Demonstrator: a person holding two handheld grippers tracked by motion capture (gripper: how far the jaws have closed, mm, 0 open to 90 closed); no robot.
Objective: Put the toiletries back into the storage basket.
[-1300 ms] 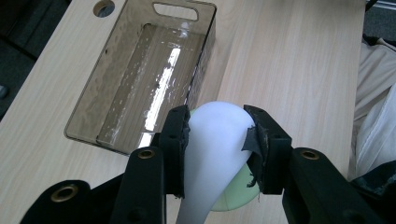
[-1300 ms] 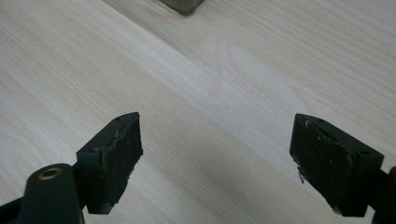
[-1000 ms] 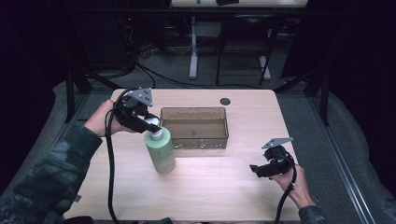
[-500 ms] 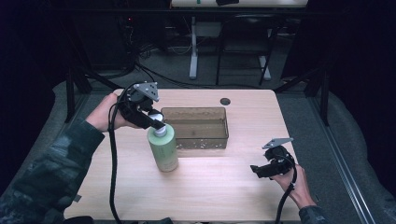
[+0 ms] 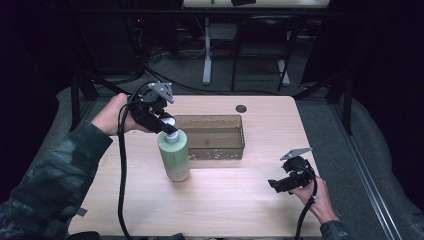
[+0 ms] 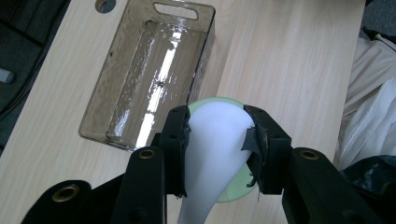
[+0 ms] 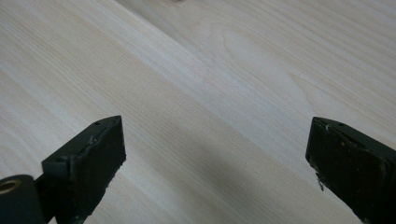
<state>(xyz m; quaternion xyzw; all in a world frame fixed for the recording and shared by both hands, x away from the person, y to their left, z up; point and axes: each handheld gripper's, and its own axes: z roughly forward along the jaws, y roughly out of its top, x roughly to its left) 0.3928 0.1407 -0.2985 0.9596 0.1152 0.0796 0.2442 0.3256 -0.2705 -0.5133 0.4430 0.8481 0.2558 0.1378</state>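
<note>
Bottle (image 5: pixel 174 160) hung upright under your L claw (image 5: pixel 167 128), clenched on its cap, bin (image 5: pixel 216 151) just beside; R claw (image 5: pixel 278 184) released, opening.

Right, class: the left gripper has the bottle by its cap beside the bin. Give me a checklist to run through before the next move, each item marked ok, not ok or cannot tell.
1. Left gripper shut on the cap: ok, both pads press its sides.
2. Bottle upright: ok.
3. Bottle clear of the table: cannot tell.
4. Bin free of contents: ok.
5. Right gripper out of the way: ok, open, nothing between its jaws, over bare table by the right edge.
6. Left gripper's cable clear of the bottle: ok.
</note>
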